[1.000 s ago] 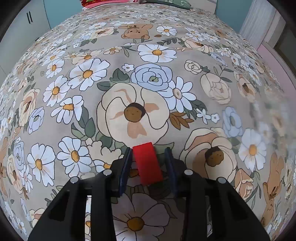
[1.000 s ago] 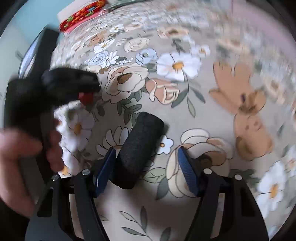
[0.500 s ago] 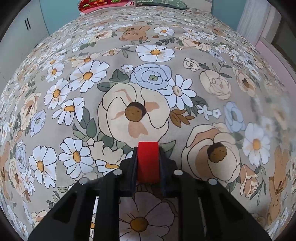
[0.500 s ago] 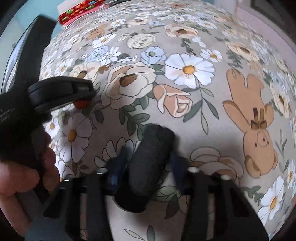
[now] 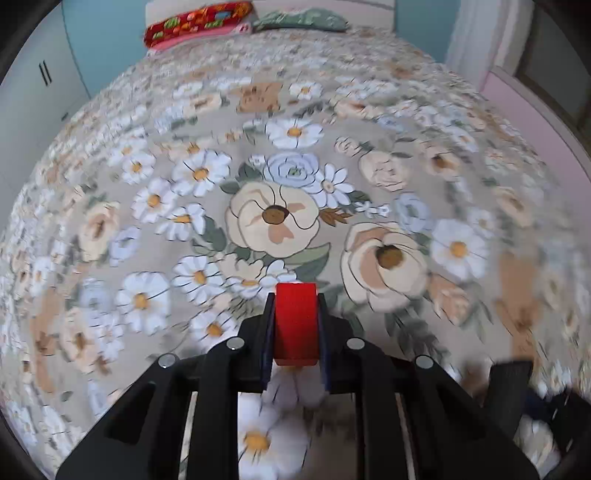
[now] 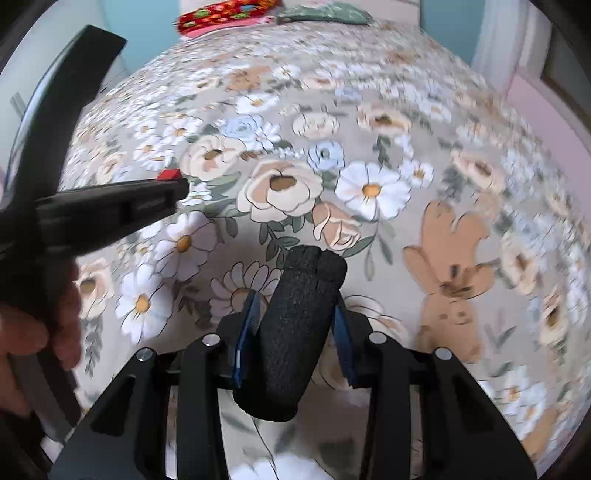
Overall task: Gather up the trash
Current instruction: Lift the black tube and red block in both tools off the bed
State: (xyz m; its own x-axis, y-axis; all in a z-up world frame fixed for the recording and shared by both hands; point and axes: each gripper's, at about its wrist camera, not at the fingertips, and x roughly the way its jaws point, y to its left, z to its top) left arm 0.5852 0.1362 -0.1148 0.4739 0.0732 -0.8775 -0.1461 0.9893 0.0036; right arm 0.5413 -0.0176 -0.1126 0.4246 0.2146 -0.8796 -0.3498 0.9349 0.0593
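A flat red block sits clamped between the blue pads of my left gripper, lifted clear of the floral bedspread. My right gripper is shut on a black foam cylinder, which tilts forward and stands above the cloth. In the right wrist view the left gripper appears at the left, side on, with the red block showing at its tip and a person's hand around its handle.
The bedspread covers the whole bed. A red patterned pillow and a green one lie at the far end. A pale cupboard stands at the left, a pink edge at the right.
Both grippers closed on their objects, the left on the red block and the right on the foam cylinder, then both lifted off the bedspread.
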